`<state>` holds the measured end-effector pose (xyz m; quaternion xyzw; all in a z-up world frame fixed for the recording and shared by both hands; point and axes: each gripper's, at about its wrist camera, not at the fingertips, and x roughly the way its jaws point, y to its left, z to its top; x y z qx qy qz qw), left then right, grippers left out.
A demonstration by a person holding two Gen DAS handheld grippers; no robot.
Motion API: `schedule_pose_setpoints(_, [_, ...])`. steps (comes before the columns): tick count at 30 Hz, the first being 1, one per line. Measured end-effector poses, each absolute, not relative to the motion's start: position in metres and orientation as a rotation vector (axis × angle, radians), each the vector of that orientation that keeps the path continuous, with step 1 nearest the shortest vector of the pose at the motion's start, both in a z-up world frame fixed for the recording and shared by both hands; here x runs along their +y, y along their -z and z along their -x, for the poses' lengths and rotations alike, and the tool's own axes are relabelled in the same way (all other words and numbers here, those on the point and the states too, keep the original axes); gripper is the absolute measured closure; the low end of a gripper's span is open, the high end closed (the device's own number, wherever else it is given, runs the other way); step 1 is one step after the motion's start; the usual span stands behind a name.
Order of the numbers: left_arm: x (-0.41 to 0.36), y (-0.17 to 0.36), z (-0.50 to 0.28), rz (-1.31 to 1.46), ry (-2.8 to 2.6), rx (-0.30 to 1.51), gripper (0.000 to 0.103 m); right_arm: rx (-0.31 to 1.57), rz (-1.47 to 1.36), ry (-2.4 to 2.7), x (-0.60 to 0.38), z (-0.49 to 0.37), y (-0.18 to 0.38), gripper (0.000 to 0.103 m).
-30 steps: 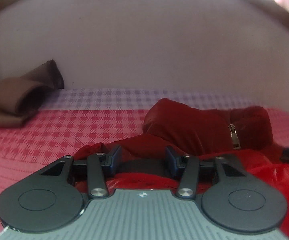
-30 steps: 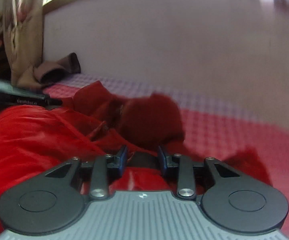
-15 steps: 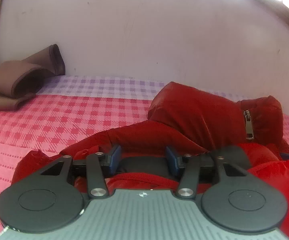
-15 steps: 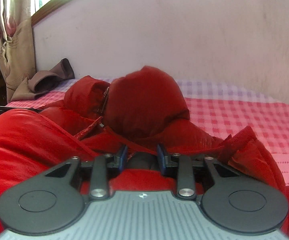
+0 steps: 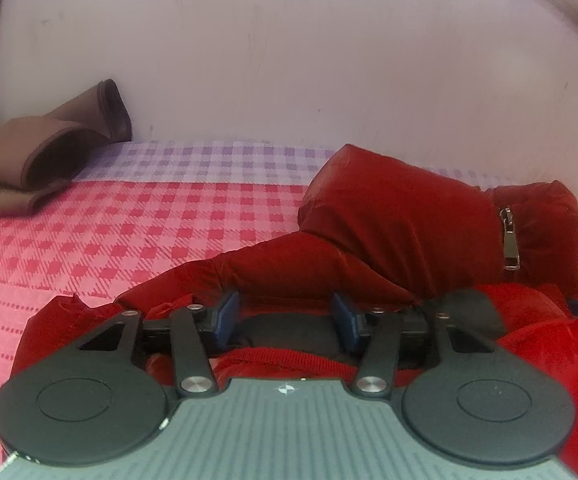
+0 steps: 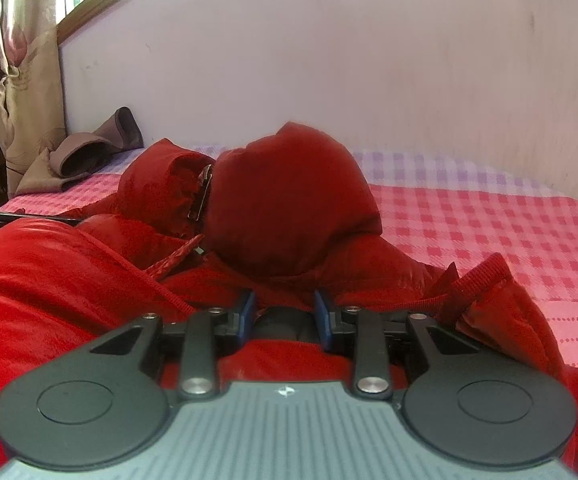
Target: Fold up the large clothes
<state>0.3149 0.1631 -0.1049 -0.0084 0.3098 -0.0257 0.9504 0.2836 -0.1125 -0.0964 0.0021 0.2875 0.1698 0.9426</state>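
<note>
A red puffer jacket point(image 5: 393, 216) lies on the bed, its hood bunched toward the wall and a metal zipper pull point(image 5: 509, 240) showing. It also fills the right wrist view point(image 6: 289, 200). My left gripper point(image 5: 287, 316) sits low over the jacket's hem with its blue pads apart; red fabric lies under and between them. My right gripper point(image 6: 285, 316) rests on the jacket in the same way, pads apart, with a ribbed cuff point(image 6: 485, 280) just to its right.
The bed has a pink and red checked sheet point(image 5: 129, 224) with a lilac band along the white wall point(image 5: 289, 60). A brown folded garment point(image 5: 49, 152) lies at the far left corner. A curtain point(image 6: 21, 60) hangs at the left.
Both grippers moved forward and lower over the jacket; the hood now appears nearer and larger. The jacket has shifted and spread toward the wall. The gap between the pads looks unchanged.
</note>
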Motion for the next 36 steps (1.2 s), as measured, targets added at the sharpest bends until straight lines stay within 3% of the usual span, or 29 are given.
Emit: schedule_pose_setpoints(36, [0.1639, 0.1052, -0.3154, 0.031, 0.054, 0.626, 0.044, 0.547, 0.07, -0.306, -0.1072, -0.2768, 0.0944, 0.072])
